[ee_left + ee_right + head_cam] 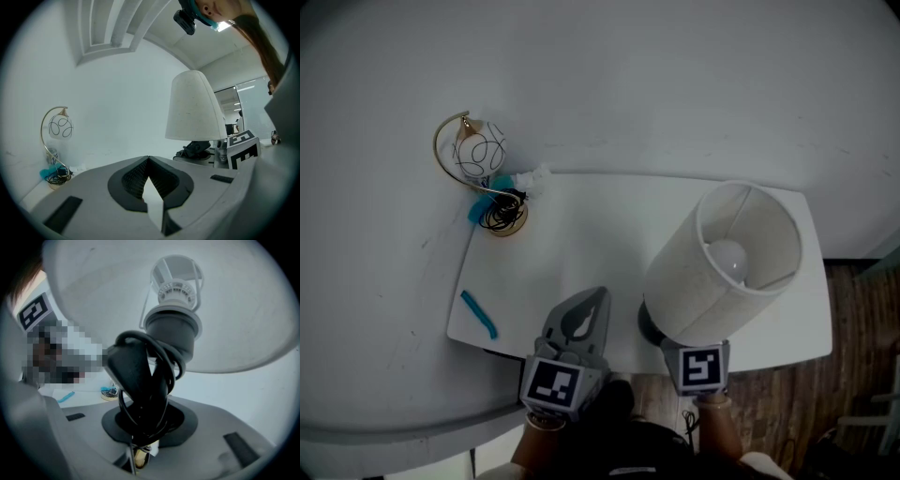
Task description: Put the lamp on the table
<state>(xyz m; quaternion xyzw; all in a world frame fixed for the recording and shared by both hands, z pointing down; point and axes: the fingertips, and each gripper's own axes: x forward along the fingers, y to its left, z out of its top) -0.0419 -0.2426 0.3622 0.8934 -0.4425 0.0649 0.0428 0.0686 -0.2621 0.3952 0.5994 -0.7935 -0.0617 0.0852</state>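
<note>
We've the lamp (pixel 722 267) stem pinched in right gripper (pixel 140 446) jaws, left gripper (pixel 149 164) jaws pressed together & empty; next: lower onto tabletop (pixel 581 234) below.

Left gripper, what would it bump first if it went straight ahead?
Probably nothing on the table: the left gripper points between the lamp and the small globe ornament, toward the white wall, though depth is unclear.

Coiled cord (pixel 140 380) is masking the right gripper (pixel 143 437) pads in its own view. Head view: lamp (pixel 741 258) shade is covering those jaws and its own base at 5 o'clock; bottom edge is cropping both forearms (pixel 720 431).
</note>
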